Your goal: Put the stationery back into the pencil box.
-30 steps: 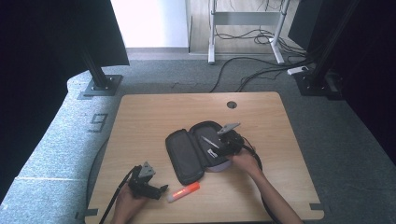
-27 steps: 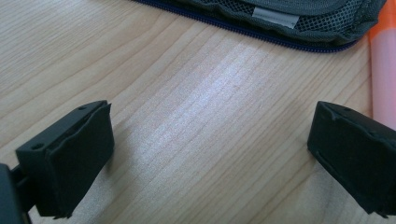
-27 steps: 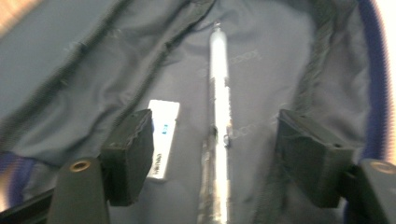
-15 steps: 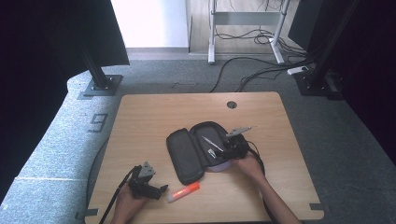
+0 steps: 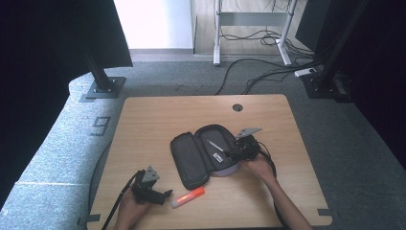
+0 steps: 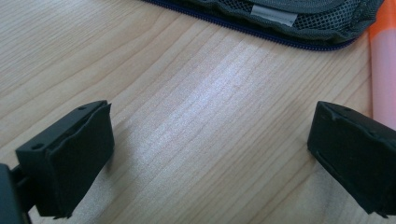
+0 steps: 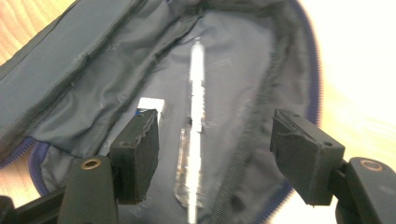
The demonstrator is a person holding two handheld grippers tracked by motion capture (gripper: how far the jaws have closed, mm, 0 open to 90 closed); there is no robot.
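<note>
Right gripper view: pen [image 7: 194, 126] lengthwise, tip-away.

The desk [image 5: 158, 120] is pale wood with a visible grain and a soft satin sheen. The pencil case [image 5: 201, 154] is dark woven cloth, matt, with mesh netting on one flap. The pen [image 7: 194, 126] inside looks clear glossy plastic. Both tongs have matt black pads [image 6: 70, 154], rough-edged.
</note>
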